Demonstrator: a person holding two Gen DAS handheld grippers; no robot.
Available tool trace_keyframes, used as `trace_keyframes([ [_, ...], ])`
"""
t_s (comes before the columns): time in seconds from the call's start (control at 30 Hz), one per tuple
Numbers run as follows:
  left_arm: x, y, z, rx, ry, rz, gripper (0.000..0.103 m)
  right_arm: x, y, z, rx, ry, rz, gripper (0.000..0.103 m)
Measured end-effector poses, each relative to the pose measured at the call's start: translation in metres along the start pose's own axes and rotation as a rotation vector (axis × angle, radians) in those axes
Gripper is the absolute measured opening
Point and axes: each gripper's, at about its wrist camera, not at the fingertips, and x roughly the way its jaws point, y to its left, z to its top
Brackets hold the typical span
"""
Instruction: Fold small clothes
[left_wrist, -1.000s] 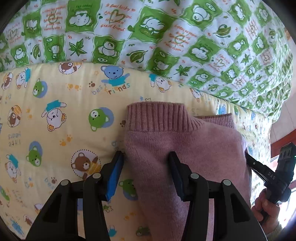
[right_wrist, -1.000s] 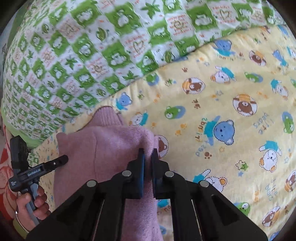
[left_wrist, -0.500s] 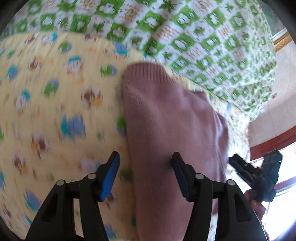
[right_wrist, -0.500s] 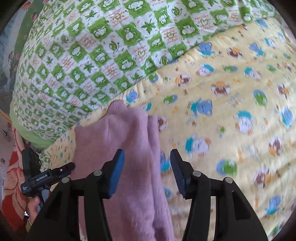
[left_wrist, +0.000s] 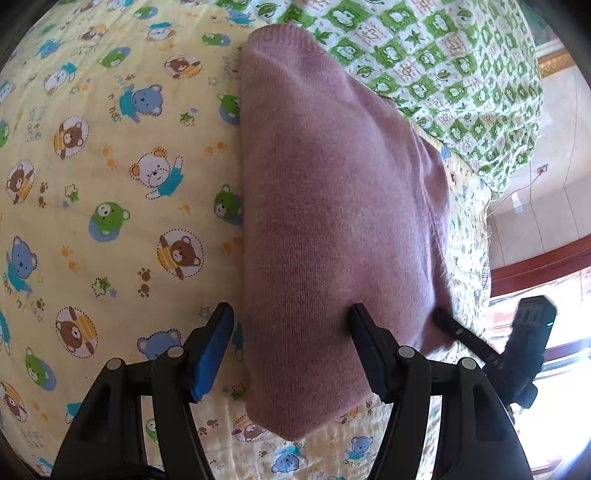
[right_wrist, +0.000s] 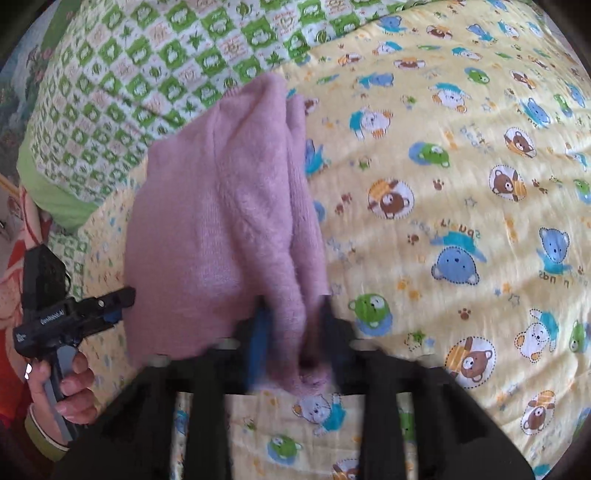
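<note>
Item: pink knitted sweater (left_wrist: 340, 229), folded into a long narrow bundle, lay on the yellow bear-print quilt (left_wrist: 110, 192), its ribbed end pointing toward the green-and-white checked quilt (left_wrist: 461, 55). Change noted: a second before, the right gripper (right_wrist: 291, 321) had been shut at the sweater's right edge; half a second before, it stood open; at this moment its jaws straddled the near right fold of the sweater, apparently closing, though motion blur meant it could not be told whether they had gripped. The left gripper (left_wrist: 291, 332) had remained wide open throughout, nothing held, its right finger over the sweater and its left finger over the quilt. Both cameras had drawn back toward the near end of the garment. Judgement: the lengthwise folds looked complete, and the regrasp at the near edge suggested a crosswise fold was next. Writing: the yellow quilt bore "best friends" lettering, seen upside down and partly legible; white lettering on the left gripper's body, seen from the right wrist, was too blurred to read.
</note>
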Motion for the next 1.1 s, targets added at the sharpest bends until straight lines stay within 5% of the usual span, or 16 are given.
trace_keyframes([
  [0.1,0.004,-0.004,-0.002,0.025,0.006,0.020,0.068,-0.009,-0.001,0.005,0.002,-0.032,-0.001,0.015],
  [0.23,0.007,-0.001,0.002,0.004,0.021,0.011,0.069,0.010,-0.009,0.001,-0.015,0.035,-0.037,0.017],
  [0.5,0.000,0.006,0.018,-0.018,-0.002,0.001,0.069,-0.014,-0.003,0.022,0.016,-0.053,0.021,0.066],
  [0.57,0.004,0.007,0.025,-0.028,0.004,-0.005,0.069,-0.010,-0.003,0.035,0.025,-0.063,0.043,0.071],
  [0.87,0.029,0.012,0.052,-0.072,0.006,-0.016,0.080,0.045,-0.007,0.081,0.045,0.007,0.137,0.071],
  [0.97,0.044,0.019,0.055,-0.114,0.018,-0.072,0.080,0.065,-0.008,0.084,0.031,0.058,0.159,0.071],
  [1.1,0.052,0.024,0.057,-0.139,0.012,-0.162,0.060,0.074,-0.010,0.084,0.030,0.055,0.206,0.070],
])
